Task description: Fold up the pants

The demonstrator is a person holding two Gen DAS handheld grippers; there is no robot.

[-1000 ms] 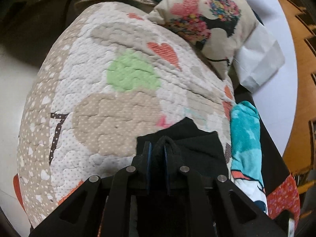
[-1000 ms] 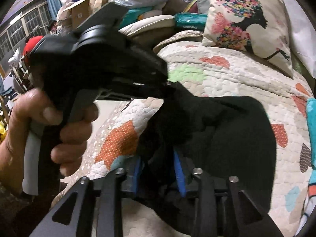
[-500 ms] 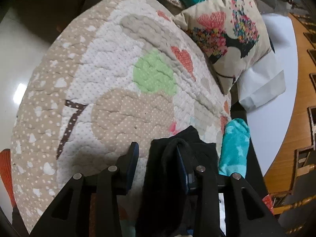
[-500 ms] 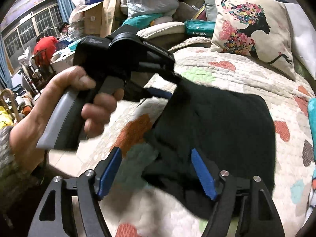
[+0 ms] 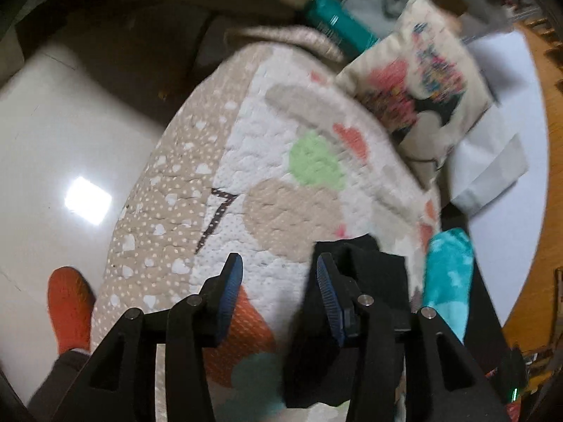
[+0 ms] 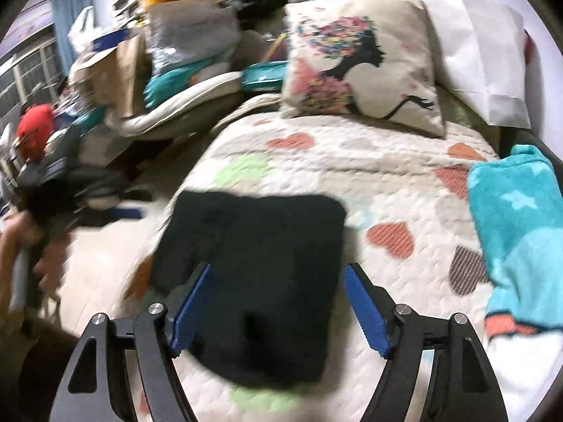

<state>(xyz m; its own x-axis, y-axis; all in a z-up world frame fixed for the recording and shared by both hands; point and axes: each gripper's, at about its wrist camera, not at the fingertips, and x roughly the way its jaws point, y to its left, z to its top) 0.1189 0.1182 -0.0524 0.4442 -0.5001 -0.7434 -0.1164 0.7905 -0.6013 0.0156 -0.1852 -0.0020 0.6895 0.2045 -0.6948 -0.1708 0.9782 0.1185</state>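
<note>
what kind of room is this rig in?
Most likely a lived-in bedroom or spare room at home. A heart-patterned quilt covers what looks like a bed, a printed cushion sits at its far end, and boxes and bags are piled behind.

Brown "7" mark on quilt (image 5: pixel 253 190); teal box lettering blurred, unreadable.

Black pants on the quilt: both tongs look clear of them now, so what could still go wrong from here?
1. The black pants lie near the quilt edge; a nudge might slide them toward the floor.
2. The left tongs, jaws opening, have one pad right beside the fabric, so pulling away could snag the fold.
3. The right tongs hang open over the pants; dipping could rumple them.
</note>
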